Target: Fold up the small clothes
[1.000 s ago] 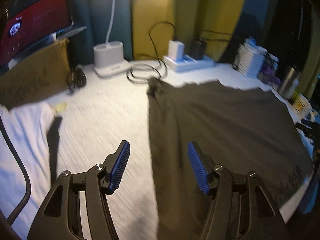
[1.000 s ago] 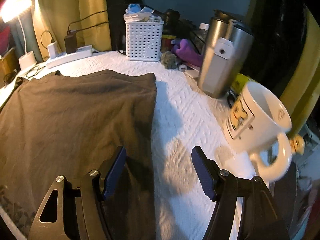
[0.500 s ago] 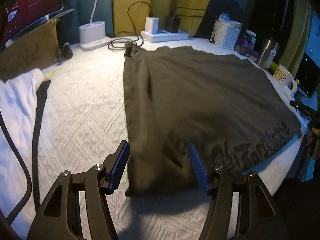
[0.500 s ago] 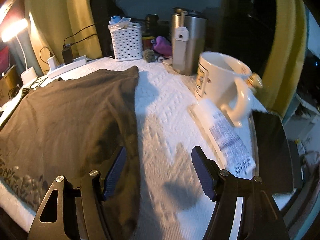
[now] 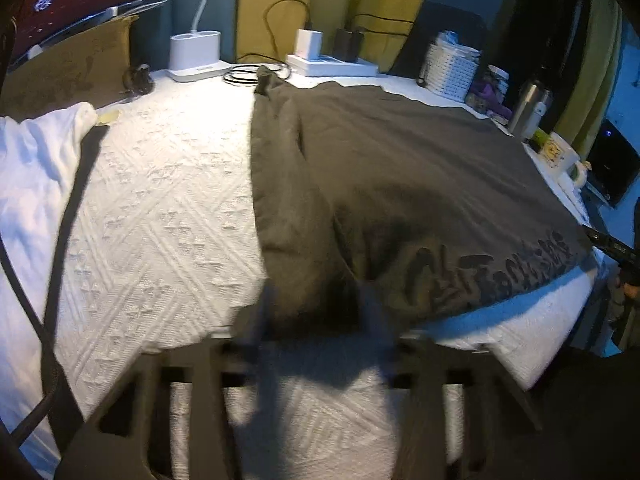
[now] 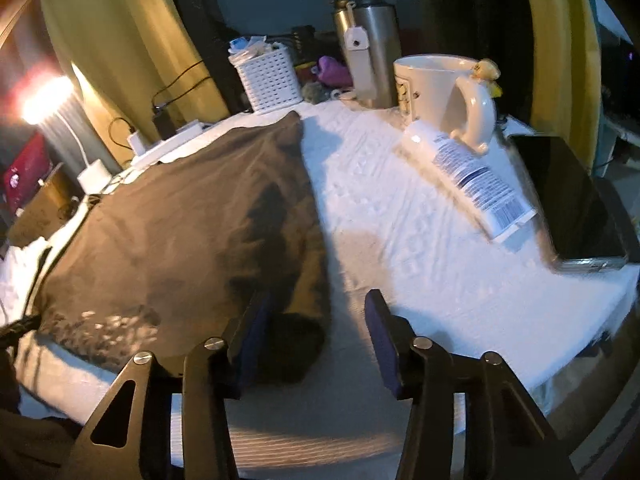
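The dark olive-brown printed T-shirt [image 5: 400, 184] is lying flat on the white textured tablecloth [image 5: 160, 208], its near hem along the table's front edge; the left gripper [image 5: 316, 320] is blurring over the near left corner, so its jaw state cannot be told; the right gripper [image 6: 320, 336] is hovering with jaws apart, straddling the near right corner, holding nothing; both should be pinching the hem corners evenly and lifting together, keeping clear of the white ceramic mug [image 6: 444, 96] and white labelled tube [image 6: 468, 176].
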Demonstrator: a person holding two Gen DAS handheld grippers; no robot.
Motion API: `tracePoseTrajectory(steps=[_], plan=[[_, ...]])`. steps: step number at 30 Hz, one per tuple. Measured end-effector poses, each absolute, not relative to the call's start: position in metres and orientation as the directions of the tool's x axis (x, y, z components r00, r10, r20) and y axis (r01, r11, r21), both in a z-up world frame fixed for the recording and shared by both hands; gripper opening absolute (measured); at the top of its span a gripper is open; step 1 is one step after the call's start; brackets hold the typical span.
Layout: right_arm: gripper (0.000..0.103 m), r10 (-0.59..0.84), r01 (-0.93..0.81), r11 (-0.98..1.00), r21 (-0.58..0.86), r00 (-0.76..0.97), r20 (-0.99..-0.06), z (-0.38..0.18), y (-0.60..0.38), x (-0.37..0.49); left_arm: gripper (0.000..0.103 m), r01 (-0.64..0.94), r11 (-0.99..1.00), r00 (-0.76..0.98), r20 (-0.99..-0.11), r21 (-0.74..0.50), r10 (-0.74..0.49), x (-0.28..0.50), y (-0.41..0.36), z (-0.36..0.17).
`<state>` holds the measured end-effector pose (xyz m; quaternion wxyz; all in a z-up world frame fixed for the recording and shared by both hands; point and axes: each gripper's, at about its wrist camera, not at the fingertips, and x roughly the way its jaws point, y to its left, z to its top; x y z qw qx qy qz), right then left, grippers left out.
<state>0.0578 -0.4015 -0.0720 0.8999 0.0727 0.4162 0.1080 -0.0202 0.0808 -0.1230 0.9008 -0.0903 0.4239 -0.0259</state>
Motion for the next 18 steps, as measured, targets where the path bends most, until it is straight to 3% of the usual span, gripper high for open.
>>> tracePoseTrajectory(steps=[2, 4, 5, 6, 18], plan=[[0.046, 0.286, -0.153, 0.957, 0.245, 0.619, -0.731, -0.073, -0.394, 0.055, 0.015, -0.020, 0.984, 0.645, -0.755, -0.174, -0.120, -0.023, 0.076, -0.120], [0.042, 0.299, -0.176, 0.954, 0.242, 0.614, -0.731, -0.073, -0.383, 0.052, 0.014, -0.022, 0.984, 0.657, -0.744, -0.177, -0.120, -0.026, 0.076, -0.113], [0.015, 0.303, -0.195, 0.953, 0.232, 0.604, -0.737, -0.074, -0.378, 0.052, 0.014, -0.029, 0.980, 0.666, -0.735, -0.196, -0.127, -0.029, 0.078, -0.108], [0.012, 0.299, -0.216, 0.954, 0.209, 0.595, -0.746, -0.075, -0.372, 0.051, 0.014, -0.031, 0.978, 0.668, -0.732, -0.205, -0.132, -0.031, 0.079, -0.105], [0.012, 0.218, -0.226, 0.969, 0.096, 0.609, -0.763, -0.065, -0.379, 0.041, 0.013, -0.076, 0.968, 0.595, -0.790, -0.238, -0.147, -0.061, 0.080, -0.114]])
